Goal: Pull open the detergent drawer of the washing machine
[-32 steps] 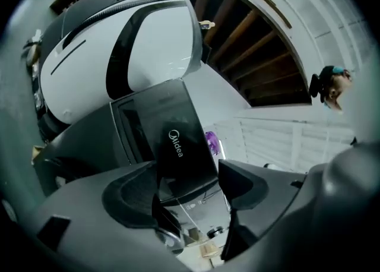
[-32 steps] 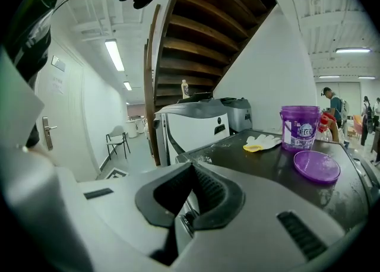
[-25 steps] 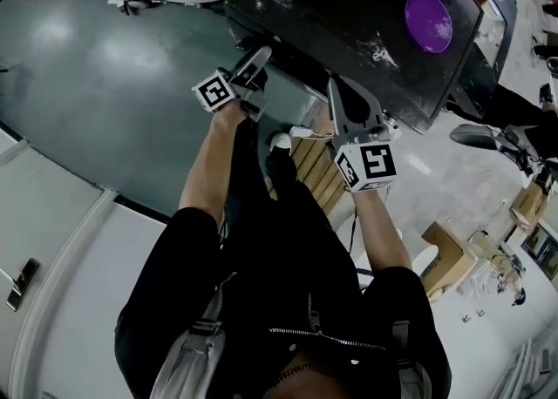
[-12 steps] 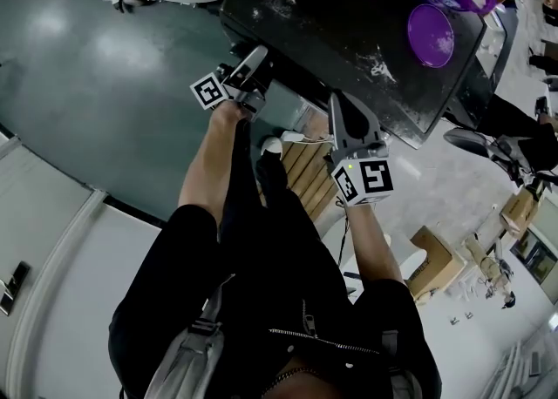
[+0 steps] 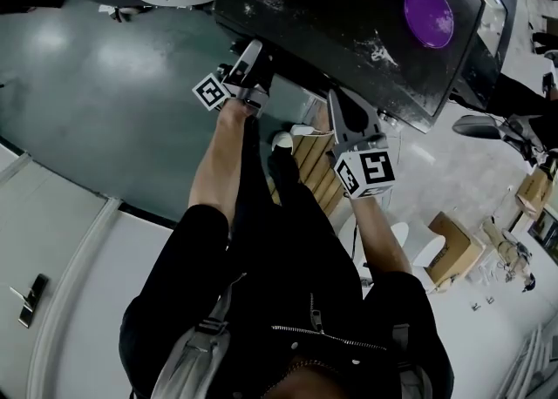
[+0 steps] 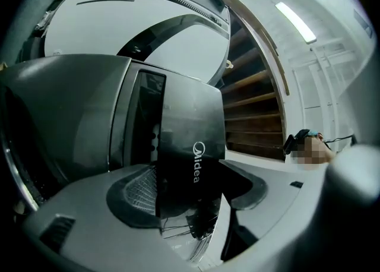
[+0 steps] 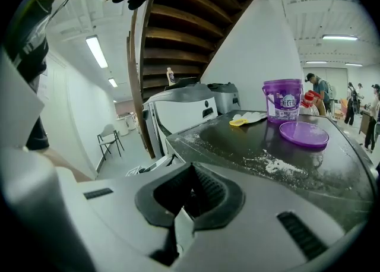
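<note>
The washing machine (image 5: 331, 14) has a black, powder-dusted top. At its front edge my left gripper (image 5: 253, 50) reaches under the lip. In the left gripper view the dark glossy detergent drawer front (image 6: 191, 146), marked Midea, stands between the jaws, and my left gripper (image 6: 190, 202) is shut on its lower end. The grey control panel (image 6: 77, 116) lies to the drawer's left. My right gripper (image 5: 336, 103) hovers beside the machine's front, to the right of the left one. In its own view my right gripper (image 7: 181, 223) is shut with nothing in it.
A purple bucket (image 7: 282, 100) and its purple lid (image 7: 304, 134) sit on the machine top beside spilled white powder (image 7: 279, 164). Wooden slats (image 5: 314, 171) lie on the floor below the grippers. A white appliance (image 6: 148, 15) stands beside the machine. A cardboard box (image 5: 453, 249) is at right.
Both grippers stay at nearly the same spots by the machine's front; only the head view has shifted slightly.
</note>
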Available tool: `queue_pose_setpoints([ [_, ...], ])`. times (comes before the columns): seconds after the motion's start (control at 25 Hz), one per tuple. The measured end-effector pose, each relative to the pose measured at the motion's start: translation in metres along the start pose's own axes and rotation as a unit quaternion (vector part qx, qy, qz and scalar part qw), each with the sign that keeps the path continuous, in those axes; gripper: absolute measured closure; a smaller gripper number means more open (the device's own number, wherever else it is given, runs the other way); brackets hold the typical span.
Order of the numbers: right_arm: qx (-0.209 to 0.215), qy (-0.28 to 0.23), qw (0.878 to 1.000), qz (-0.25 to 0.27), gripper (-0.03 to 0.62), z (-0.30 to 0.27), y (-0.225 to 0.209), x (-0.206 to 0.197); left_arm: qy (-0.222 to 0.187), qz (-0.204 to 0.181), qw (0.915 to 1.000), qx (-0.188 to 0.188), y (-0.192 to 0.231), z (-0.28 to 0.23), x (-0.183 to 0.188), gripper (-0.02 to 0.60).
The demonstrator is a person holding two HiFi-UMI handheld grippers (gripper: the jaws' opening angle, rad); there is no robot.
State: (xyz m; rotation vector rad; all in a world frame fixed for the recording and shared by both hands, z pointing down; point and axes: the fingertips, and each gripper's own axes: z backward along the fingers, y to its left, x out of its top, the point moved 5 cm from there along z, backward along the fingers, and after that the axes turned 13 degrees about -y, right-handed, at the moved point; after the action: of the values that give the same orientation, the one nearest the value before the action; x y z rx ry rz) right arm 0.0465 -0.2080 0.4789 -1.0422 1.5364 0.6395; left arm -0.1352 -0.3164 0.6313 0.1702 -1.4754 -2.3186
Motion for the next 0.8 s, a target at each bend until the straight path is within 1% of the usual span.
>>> queue_pose_setpoints([
  [0.32, -0.01, 0.005, 1.0, -0.004, 0.588, 0.009, -0.004, -0.007, -0.008, 0.001, 0.9999, -0.007, 0.001, 0.001, -0.001, 0.295],
  [0.6, -0.013, 0.008, 1.0, -0.009, 0.588, 0.014, -0.012, -0.01, -0.007, 0.001, 0.9999, -0.008, 0.001, 0.004, 0.0, 0.305],
  [0.8, -0.016, 0.01, 1.0, -0.011, 0.588, 0.016, -0.018, -0.011, -0.016, 0.003, 0.9998, -0.009, 0.001, 0.002, -0.001, 0.305],
])
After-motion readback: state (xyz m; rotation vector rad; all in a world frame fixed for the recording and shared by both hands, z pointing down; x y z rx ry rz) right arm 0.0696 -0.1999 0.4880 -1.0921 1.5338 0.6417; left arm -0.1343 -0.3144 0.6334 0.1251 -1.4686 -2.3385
